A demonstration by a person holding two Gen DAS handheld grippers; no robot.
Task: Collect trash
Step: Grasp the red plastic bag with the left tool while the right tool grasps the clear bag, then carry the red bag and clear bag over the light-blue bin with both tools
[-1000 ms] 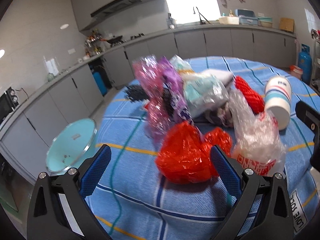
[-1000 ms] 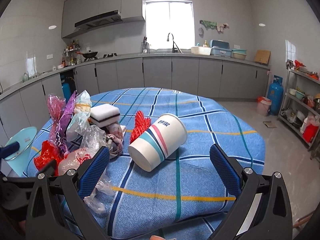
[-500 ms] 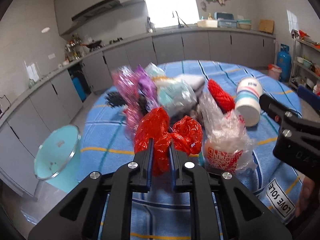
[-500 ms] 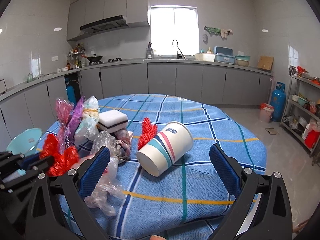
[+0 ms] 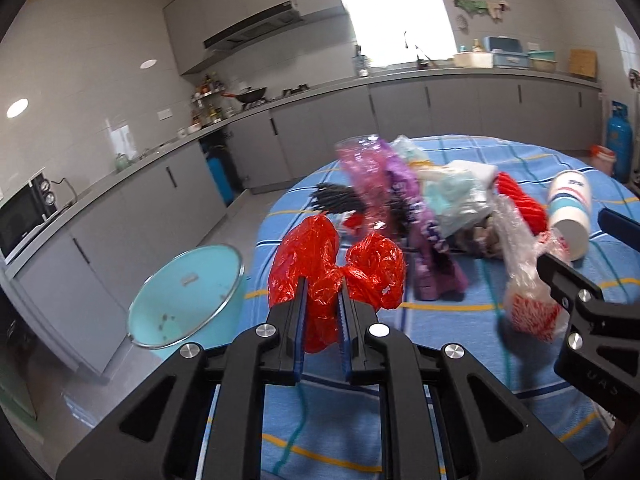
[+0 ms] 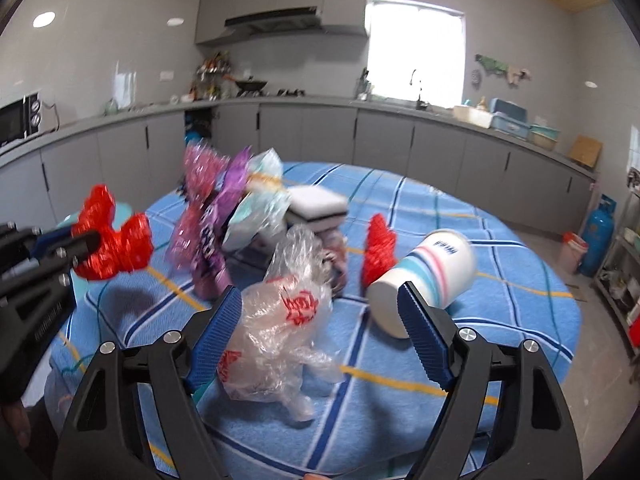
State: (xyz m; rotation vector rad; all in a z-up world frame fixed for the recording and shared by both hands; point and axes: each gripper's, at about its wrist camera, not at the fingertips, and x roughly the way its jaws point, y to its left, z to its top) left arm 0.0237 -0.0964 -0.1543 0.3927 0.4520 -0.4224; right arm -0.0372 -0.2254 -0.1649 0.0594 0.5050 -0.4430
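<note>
My left gripper (image 5: 320, 312) is shut on a crumpled red plastic bag (image 5: 332, 268) and holds it lifted above the blue checked tablecloth (image 5: 360, 420); the bag also shows in the right wrist view (image 6: 110, 240). My right gripper (image 6: 320, 320) is open, its fingers on either side of a clear plastic bag with red print (image 6: 280, 320) that lies on the cloth. Behind lie pink and purple wrappers (image 6: 208, 208), a red net (image 6: 378, 248) and a striped paper cup (image 6: 424, 280) on its side.
A light blue bin with a metal rim (image 5: 188, 292) stands on the floor left of the table. A white sponge (image 6: 316, 204) and a pale bag (image 6: 260, 200) sit in the pile. Grey kitchen cabinets (image 5: 320, 140) run behind. A blue gas cylinder (image 6: 598, 232) stands at the right.
My left gripper shut on the red bag and lifted it off the cloth, toward the left. My right gripper moved left and closer, from the cup to around the clear bag.
</note>
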